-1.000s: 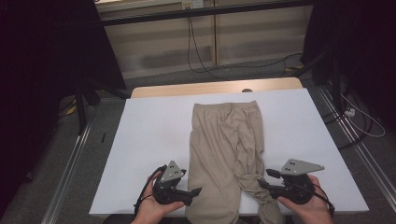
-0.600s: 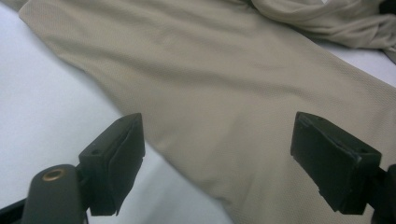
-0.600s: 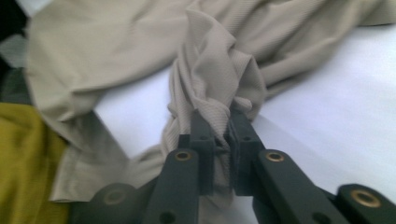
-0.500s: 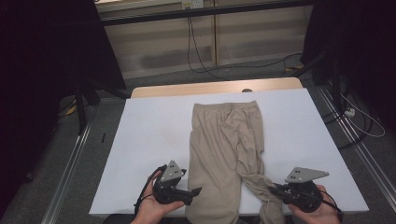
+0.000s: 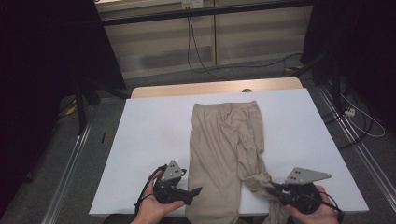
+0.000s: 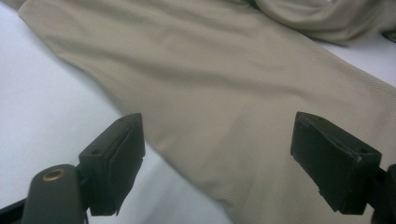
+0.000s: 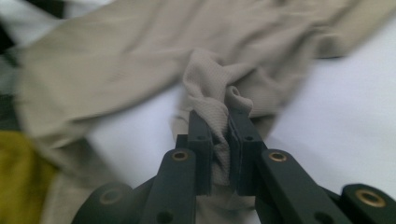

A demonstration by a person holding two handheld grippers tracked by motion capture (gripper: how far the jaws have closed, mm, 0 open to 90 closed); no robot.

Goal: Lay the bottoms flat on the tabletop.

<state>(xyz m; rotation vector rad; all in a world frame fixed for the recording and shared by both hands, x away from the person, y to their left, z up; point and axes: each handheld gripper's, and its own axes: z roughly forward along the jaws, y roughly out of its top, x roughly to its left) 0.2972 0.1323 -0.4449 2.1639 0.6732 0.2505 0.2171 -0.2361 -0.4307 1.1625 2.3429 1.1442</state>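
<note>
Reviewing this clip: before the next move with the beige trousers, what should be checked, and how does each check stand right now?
1. Right gripper pinching trousers: ok, its jaws have just been closing and a bunched fold sits clamped between them.
2. Grip holds one fabric layer only: cannot tell, the fold is crumpled.
3. Left gripper ready: ok, jaws wide open, over the nearer leg, pads not pressing.
4. Right leg flat: not ok, twisted and wrinkled.
5. Waistband end on the white table cover: ok.
6. Leg ends on the table: not ok, they hang over the near edge.

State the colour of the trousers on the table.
Plain beige trousers, no pattern; clearest in the high view.
</note>
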